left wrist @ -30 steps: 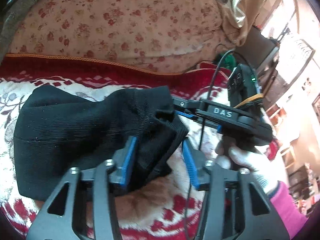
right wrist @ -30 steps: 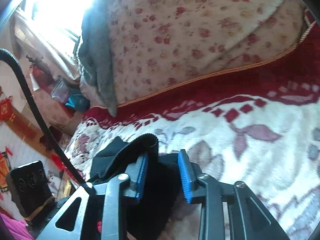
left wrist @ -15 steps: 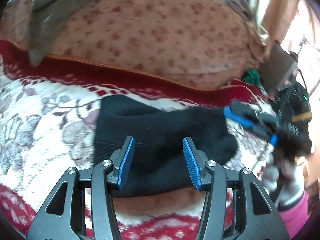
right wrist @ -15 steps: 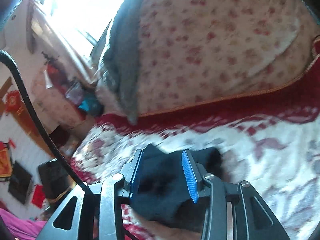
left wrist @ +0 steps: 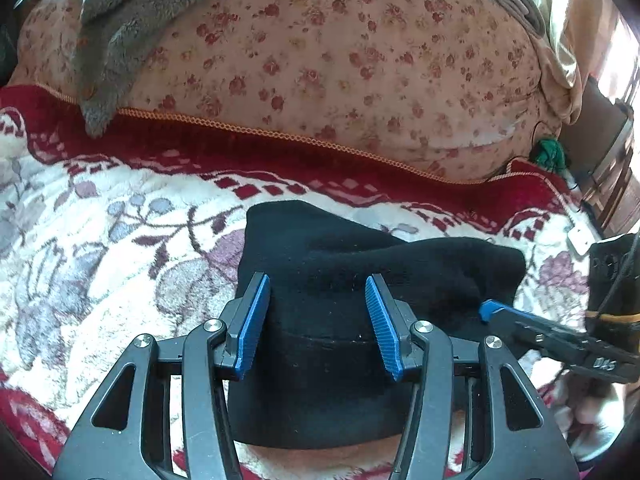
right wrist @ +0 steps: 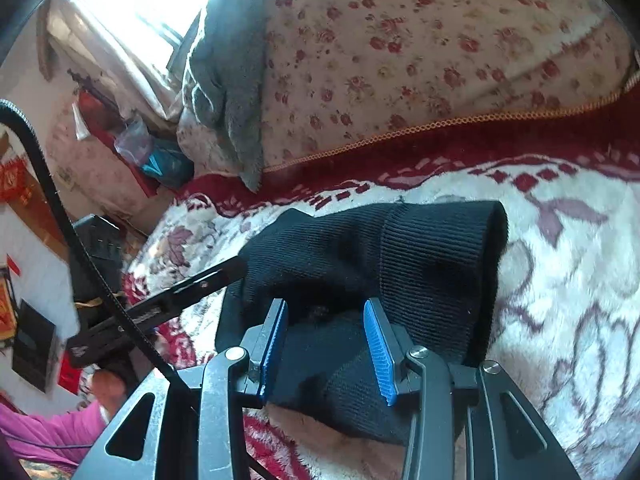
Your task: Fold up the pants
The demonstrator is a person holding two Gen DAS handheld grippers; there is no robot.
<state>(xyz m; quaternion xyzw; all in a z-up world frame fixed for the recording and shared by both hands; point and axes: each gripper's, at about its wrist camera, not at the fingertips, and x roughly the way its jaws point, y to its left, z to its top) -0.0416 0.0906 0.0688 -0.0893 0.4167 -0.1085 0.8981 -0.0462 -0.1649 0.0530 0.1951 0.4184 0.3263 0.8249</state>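
The black pants (left wrist: 360, 264) lie folded into a thick bundle on the floral blanket (left wrist: 120, 240). My left gripper (left wrist: 316, 320) hovers open over the bundle's near part, and its blue pads (left wrist: 252, 320) stand clear of the cloth. In the right wrist view the pants (right wrist: 400, 248) show a ribbed cuff at the right. My right gripper (right wrist: 326, 344) is open just above the near fold, pressing nothing. The left gripper (right wrist: 236, 270) reaches the bundle's left edge there. The right gripper (left wrist: 492, 314) sits by the bundle's right edge in the left wrist view.
A big flowered quilt roll (left wrist: 340, 60) with a grey fleece (left wrist: 120, 20) draped on it lies behind the pants. The blanket's red border (left wrist: 280, 160) runs along it. A gloved hand (left wrist: 588, 416) and a pink sleeve (right wrist: 48, 424) hold the grippers. Furniture stands off the bed's ends.
The pants bundle, earlier bunched up between my fingers, now lies flat on the blanket. Both grippers have drawn back from it, and the right gripper has slid off to the side.
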